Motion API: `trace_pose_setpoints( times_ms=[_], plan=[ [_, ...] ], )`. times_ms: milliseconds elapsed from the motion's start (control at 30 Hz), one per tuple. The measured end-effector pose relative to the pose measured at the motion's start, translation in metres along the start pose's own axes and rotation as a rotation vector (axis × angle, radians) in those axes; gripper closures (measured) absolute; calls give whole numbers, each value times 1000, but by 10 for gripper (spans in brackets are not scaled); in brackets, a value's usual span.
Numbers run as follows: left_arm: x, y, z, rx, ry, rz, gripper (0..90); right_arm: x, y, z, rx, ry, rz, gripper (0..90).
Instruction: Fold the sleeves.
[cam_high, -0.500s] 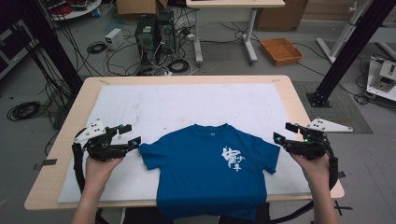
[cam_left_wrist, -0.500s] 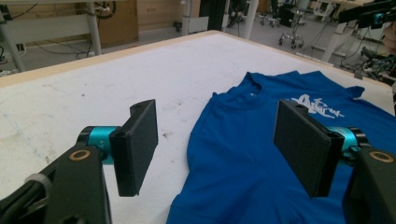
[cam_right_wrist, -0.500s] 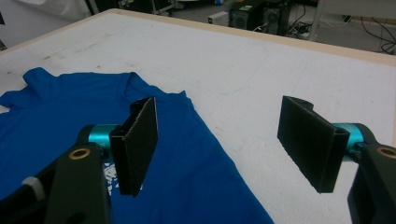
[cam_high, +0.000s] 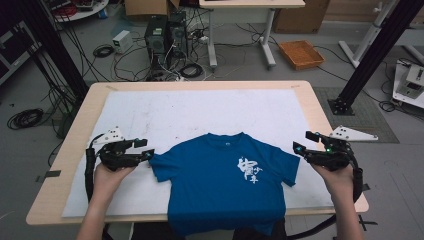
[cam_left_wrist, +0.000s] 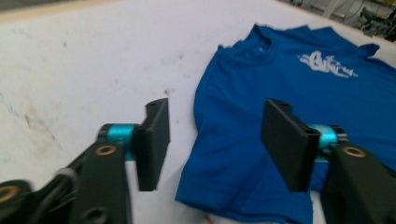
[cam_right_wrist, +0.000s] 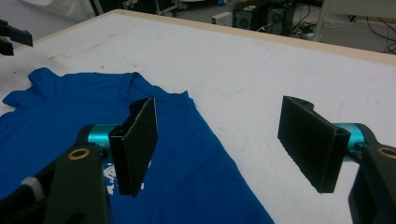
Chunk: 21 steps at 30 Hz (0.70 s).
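A blue T-shirt (cam_high: 225, 185) with a white print (cam_high: 248, 170) lies flat, front up, on the white mat (cam_high: 200, 110). Its hem hangs over the table's front edge. My left gripper (cam_high: 146, 150) is open just beside the shirt's left sleeve. In the left gripper view the blue cloth (cam_left_wrist: 243, 84) of that sleeve lies below the open gripper (cam_left_wrist: 217, 121), untouched. My right gripper (cam_high: 299, 146) is open at the right sleeve's tip. In the right gripper view the open gripper (cam_right_wrist: 219, 112) straddles the sleeve edge of the shirt (cam_right_wrist: 56, 107), holding nothing.
The mat covers most of a wooden table (cam_high: 320, 115). Bare mat stretches behind the shirt. On the floor beyond are computer towers (cam_high: 165, 35), cables, an orange tray (cam_high: 301, 54) and black frame posts (cam_high: 370, 60).
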<state>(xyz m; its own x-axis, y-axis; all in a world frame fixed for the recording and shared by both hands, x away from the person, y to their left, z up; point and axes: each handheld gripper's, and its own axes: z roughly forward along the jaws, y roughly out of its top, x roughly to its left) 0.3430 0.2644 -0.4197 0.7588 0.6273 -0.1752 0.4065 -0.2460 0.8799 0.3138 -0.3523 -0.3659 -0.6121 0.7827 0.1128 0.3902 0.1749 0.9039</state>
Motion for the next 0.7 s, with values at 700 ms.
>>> trace_pose_setpoints(
  times_ms=[700],
  plan=[
    [11, -17, 7, 98, -75, -259, 868, 3, 2, 6, -3, 2, -10, 286]
  ],
)
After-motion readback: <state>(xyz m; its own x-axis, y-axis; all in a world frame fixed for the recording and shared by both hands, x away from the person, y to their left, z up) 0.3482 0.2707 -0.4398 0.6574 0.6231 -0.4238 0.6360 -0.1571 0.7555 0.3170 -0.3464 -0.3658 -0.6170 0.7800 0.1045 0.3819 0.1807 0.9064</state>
